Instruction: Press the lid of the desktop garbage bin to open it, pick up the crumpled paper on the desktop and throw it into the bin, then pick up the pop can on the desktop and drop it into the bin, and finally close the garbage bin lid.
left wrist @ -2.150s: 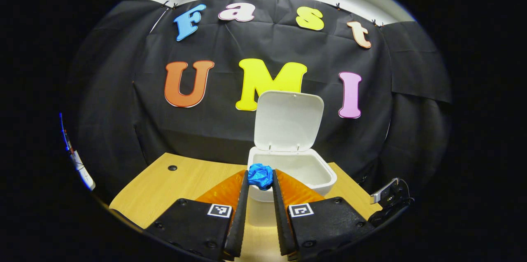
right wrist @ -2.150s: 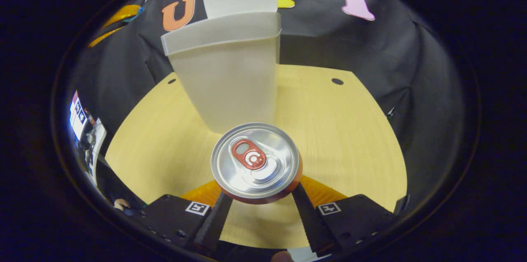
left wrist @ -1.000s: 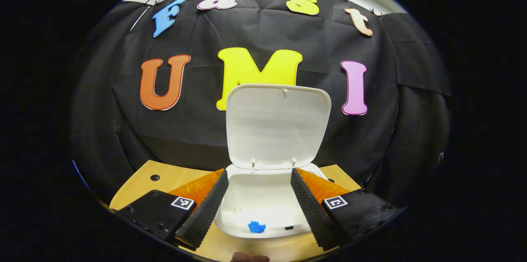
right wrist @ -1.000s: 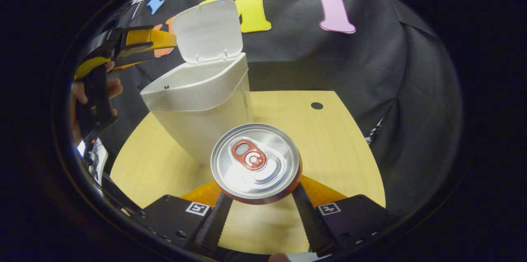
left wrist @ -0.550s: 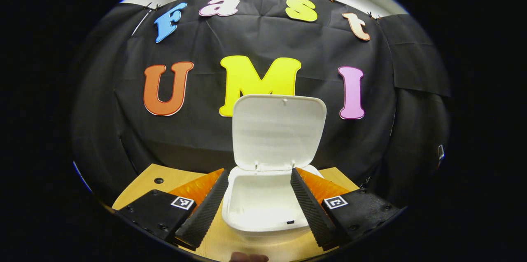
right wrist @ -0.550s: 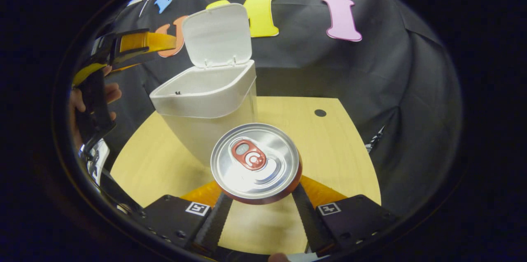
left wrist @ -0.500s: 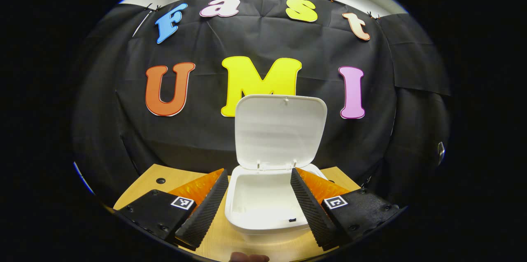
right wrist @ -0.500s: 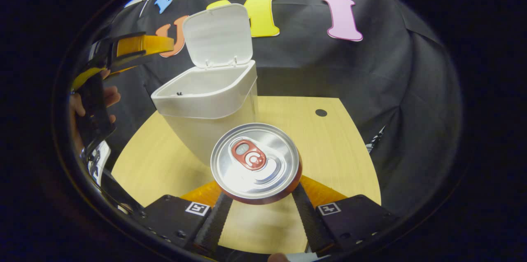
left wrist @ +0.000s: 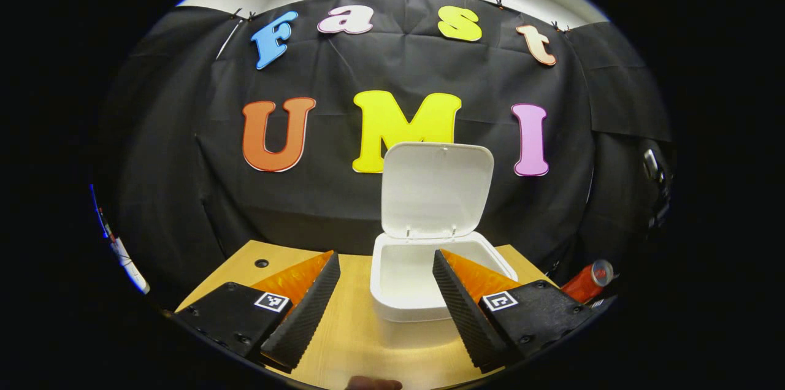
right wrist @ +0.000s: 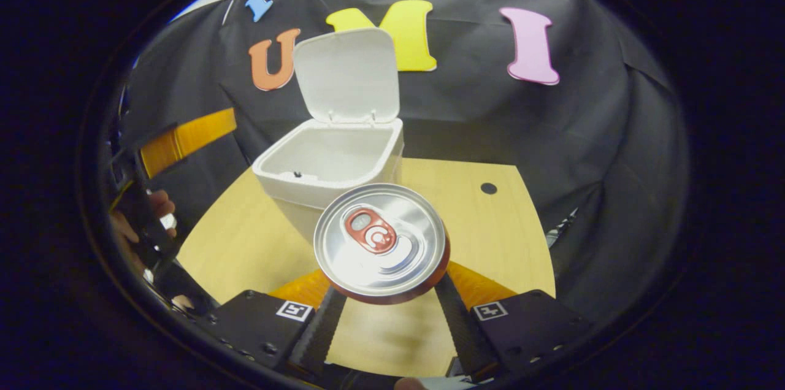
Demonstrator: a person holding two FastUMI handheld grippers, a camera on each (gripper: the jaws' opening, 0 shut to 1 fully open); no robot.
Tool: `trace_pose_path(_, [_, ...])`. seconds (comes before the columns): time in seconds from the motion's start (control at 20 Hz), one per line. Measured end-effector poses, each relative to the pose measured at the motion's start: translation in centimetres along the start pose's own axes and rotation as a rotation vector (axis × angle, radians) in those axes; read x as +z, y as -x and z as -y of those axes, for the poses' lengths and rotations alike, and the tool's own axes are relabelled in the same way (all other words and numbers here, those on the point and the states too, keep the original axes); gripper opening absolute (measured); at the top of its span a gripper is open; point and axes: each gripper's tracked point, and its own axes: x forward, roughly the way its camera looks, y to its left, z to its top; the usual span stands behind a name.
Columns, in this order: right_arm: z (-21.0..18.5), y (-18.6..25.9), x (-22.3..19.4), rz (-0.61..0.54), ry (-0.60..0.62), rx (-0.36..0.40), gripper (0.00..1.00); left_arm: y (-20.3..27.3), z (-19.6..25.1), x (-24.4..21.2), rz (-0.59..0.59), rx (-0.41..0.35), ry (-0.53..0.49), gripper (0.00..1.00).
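Left gripper view
Left gripper [left wrist: 385, 282]: fingers spread wide, nothing between them, held above the near part of the desk.
Markers: a small black-and-white square code tag sits on each finger mount; no words on them.
Bin [left wrist: 417, 292]: white plastic, rounded corners, standing on the desk straight ahead, between the two fingers as seen from here. No brand or print can be made out on it.
Lid [left wrist: 436, 189]: white, swung up and standing nearly upright at the back edge of the bin, hinged by two small pins.
Inside of bin: pale and shadowed; the bottom cannot be seen.
Can [left wrist: 587, 280]: red body with a silver top, at the far right edge, tilted, off to the side of the bin. Any print on it is too small to read.
Desk [left wrist: 343, 341]: light wood grain, one dark round hole near its back left corner.

Right gripper view
Right gripper [right wrist: 385, 310]: fingers closed in on the can from both sides, carrying it off the desk.
Can [right wrist: 380, 241]: seen end-on; silver top with a red pull tab, unopened, red rim below. No lettering readable on the top.
Bin [right wrist: 331, 172]: just behind the can, mouth open toward the camera.
Lid [right wrist: 346, 74]: upright behind the mouth.
Left gripper [right wrist: 184, 135]: at the left edge, beside the bin, with a hand [right wrist: 138, 224] below it.
Desk [right wrist: 490, 237]: bare wood, a dark hole right of the bin.
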Motion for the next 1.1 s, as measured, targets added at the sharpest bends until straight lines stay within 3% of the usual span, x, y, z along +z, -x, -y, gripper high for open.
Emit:
trace_pose_path(0.25, [-1.7, 0.9, 6.1, 0.046, 0.014, 0.059, 0.8, 3.1, -1.8, -1.1, -0.019, 0.04, 0.051, 0.98])
trace_pose_path(0.5, [-3.5, -0.7, 11.3, 0.1, 0.094, 0.078, 0.8, 4.7, -4.6, -0.5, 0.001, 0.104, 0.033, 0.98])
trace_pose_path(0.75, [-5.8, -4.9, 12.6, 0.057, 0.095, 0.101, 0.8, 6.1, -6.9, 0.1, 0.022, 0.176, 0.021, 0.98])
trace_pose_path(1.1, [-6.5, -8.6, 12.7, -0.004, 0.079, 0.089, 0.8, 6.7, -7.6, -0.1, 0.0, 0.207, 0.047, 0.98])
